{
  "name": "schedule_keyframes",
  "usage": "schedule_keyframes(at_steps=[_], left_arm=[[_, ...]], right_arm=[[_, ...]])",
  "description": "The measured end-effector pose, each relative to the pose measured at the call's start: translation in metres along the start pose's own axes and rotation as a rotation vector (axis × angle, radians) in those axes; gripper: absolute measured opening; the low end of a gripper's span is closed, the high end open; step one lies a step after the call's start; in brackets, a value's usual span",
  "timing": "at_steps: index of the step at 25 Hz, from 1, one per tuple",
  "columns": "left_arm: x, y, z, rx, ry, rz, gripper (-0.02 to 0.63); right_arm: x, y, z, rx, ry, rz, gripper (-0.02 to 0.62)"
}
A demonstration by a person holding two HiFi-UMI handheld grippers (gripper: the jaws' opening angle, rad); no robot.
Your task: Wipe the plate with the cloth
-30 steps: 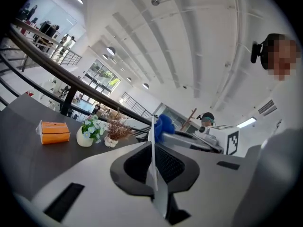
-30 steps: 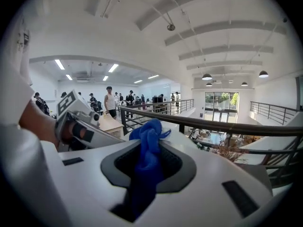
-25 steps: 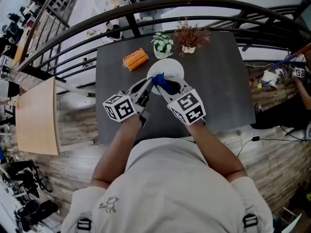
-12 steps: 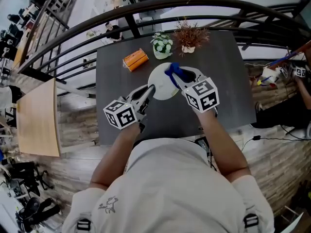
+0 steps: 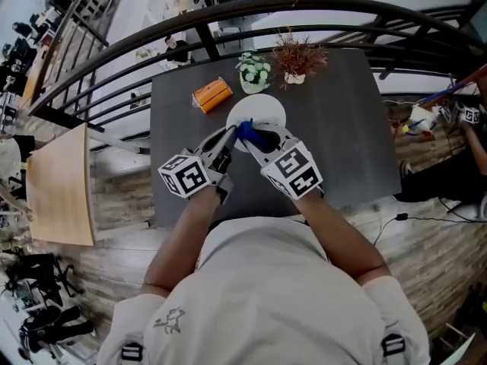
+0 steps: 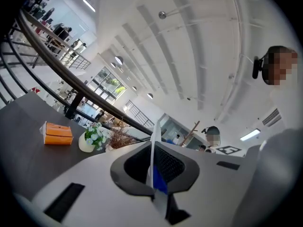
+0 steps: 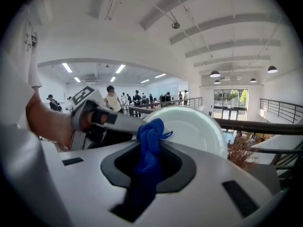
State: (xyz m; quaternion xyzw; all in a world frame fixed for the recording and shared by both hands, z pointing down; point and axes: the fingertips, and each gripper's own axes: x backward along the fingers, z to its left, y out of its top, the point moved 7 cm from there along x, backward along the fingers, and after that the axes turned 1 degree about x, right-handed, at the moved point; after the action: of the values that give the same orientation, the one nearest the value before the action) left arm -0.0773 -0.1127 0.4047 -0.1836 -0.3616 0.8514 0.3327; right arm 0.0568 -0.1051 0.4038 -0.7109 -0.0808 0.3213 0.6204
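A white plate (image 5: pixel 266 109) is held up on edge over the dark table (image 5: pixel 342 128). My left gripper (image 5: pixel 230 134) is shut on the plate's left rim. In the left gripper view the plate (image 6: pixel 153 145) runs as a thin white edge between the jaws of that gripper (image 6: pixel 152 162). My right gripper (image 5: pixel 254 138) is shut on a bunched blue cloth (image 5: pixel 257 133), which presses on the plate's near face by the left rim. The right gripper view shows the cloth (image 7: pixel 149 145) sticking out of the jaws, with the plate (image 7: pixel 194 126) just behind it and the left gripper (image 7: pixel 90 119) beside it.
An orange box (image 5: pixel 212 92), a white pot of flowers (image 5: pixel 254 72) and a pot of dried brown plant (image 5: pixel 297 58) stand along the table's far side. A dark railing (image 5: pixel 228 10) curves behind the table. The person's body is at the near edge.
Half a second ago the right gripper and cloth were at the plate's upper right. They have swept back across the plate to its lower left, where they were one second ago. The left gripper kept its hold.
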Motion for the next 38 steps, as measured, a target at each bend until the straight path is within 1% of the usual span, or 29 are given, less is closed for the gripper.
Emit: schedule_keyframes(at_steps=[2,4,6,9,12,14,16,17,19,21,24,26,28,30,34,36,38], left_arm=[[0.004,0.005,0.005,0.012,0.011,-0.022,0.021],[0.008,0.007,0.007,0.015,0.021,-0.027,0.021],[0.01,0.004,0.006,0.008,0.023,-0.014,0.018],[0.006,-0.008,-0.001,-0.018,0.006,0.031,0.018],[-0.001,-0.015,-0.007,-0.038,-0.012,0.058,0.02],[-0.003,-0.014,-0.009,-0.055,-0.014,0.07,0.02],[-0.006,-0.015,-0.012,-0.067,-0.016,0.087,0.02],[-0.007,-0.015,-0.012,-0.061,-0.018,0.086,0.02],[-0.005,-0.012,-0.01,-0.032,-0.016,0.059,0.018],[0.0,-0.006,-0.006,-0.021,-0.008,0.031,0.018],[0.006,0.007,-0.001,-0.043,0.002,0.013,0.018],[0.009,0.012,0.003,-0.091,0.013,0.025,0.018],[0.011,0.01,0.001,-0.166,0.014,0.071,0.018],[0.013,0.003,-0.003,-0.227,-0.001,0.126,0.018],[0.015,-0.005,0.001,-0.324,-0.01,0.187,0.017],[0.013,-0.008,0.002,-0.401,0.004,0.218,0.017],[0.012,-0.009,-0.001,-0.503,0.014,0.248,0.017]], right_arm=[[-0.002,-0.014,0.003,-0.012,0.025,0.038,0.072],[0.002,-0.024,-0.006,-0.044,0.014,0.051,0.072],[0.011,-0.026,-0.026,-0.074,-0.037,0.049,0.072],[0.023,-0.015,-0.056,-0.08,-0.123,0.032,0.072],[0.024,-0.001,-0.061,-0.048,-0.154,0.017,0.072],[0.02,0.005,-0.052,-0.028,-0.144,0.008,0.072],[0.016,0.009,-0.038,-0.013,-0.112,-0.009,0.072],[0.014,0.011,-0.03,-0.001,-0.092,-0.017,0.072],[0.008,0.013,-0.013,0.027,-0.055,-0.018,0.072],[0.005,0.009,-0.002,0.031,-0.015,-0.003,0.072],[0.003,-0.013,0.005,0.029,0.033,0.067,0.072],[0.004,-0.03,0.0,0.021,0.027,0.108,0.072],[0.009,-0.042,-0.013,0.005,-0.01,0.134,0.072],[0.019,-0.046,-0.029,-0.02,-0.055,0.139,0.072],[0.038,-0.033,-0.055,-0.021,-0.129,0.107,0.072],[0.044,-0.022,-0.059,0.003,-0.147,0.083,0.072],[0.048,-0.011,-0.058,0.017,-0.147,0.06,0.072]])
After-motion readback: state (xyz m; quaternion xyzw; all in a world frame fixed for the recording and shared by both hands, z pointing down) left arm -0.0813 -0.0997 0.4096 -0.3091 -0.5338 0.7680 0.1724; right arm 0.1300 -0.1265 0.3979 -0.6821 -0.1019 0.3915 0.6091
